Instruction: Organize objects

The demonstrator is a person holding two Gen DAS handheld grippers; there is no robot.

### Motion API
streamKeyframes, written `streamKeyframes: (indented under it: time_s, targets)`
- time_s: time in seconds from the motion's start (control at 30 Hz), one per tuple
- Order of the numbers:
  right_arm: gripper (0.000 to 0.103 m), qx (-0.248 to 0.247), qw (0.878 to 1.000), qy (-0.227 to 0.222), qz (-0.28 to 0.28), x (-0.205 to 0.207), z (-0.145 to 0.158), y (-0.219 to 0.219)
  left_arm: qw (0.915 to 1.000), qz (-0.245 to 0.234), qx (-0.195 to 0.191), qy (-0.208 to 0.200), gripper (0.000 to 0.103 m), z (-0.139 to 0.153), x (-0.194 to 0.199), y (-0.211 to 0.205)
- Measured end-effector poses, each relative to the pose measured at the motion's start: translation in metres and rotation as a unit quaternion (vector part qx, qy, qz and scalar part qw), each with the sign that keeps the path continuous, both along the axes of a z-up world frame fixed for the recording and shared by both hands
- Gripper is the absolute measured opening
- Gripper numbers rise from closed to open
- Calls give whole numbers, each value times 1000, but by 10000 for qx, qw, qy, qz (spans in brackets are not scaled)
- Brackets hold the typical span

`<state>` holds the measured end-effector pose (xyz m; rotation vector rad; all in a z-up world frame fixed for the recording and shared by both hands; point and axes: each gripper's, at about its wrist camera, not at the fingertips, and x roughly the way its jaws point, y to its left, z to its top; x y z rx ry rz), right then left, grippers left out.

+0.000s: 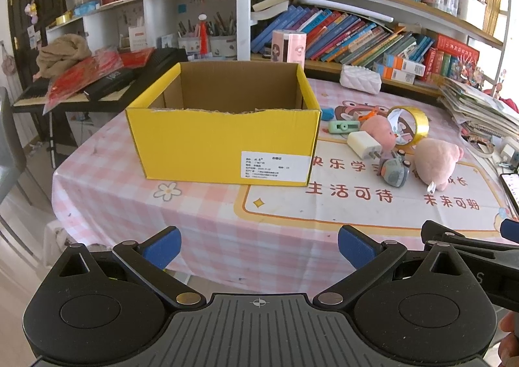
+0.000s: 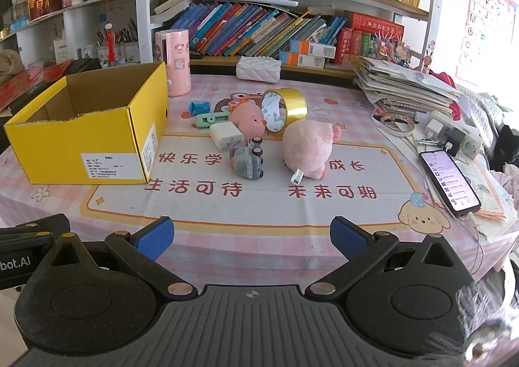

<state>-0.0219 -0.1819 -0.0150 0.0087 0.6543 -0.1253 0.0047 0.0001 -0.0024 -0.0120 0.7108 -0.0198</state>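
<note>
Clearly nothing has been picked up yet: the left gripper (image 1: 258,245) and the right gripper (image 2: 249,235) both hang at the near edge of the table (image 2: 227,214), jaws spread wide and holding nothing. The yellow box (image 1: 223,143) sits open on the left half of the pink checked cloth; from where I stand I can't see to its floor. Just to its right lies the little heap to be tidied: a big pink plush (image 2: 306,148), a smaller pink plush (image 2: 248,120), a grey toy car (image 2: 248,162) touching a white charger (image 2: 225,136), a roll of gold tape (image 2: 285,107) standing on edge, a green clip-like gadget (image 2: 211,119) and a blue wrapper (image 2: 198,107). I'd judge the sorting is only starting. The right gripper faces the heap, so it looks best placed to reach forward, close on the nearest piece, perhaps the car or the big plush, and carry it left over the box.
</note>
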Motion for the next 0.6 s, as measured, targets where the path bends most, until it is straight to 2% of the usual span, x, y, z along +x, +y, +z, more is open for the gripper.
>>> streamKeyframes:
  time_s: [0.6]
  targets:
    - [103,-36,9999,113,43,7,-6,5,9999,37,9,107,103,-4,6,4]
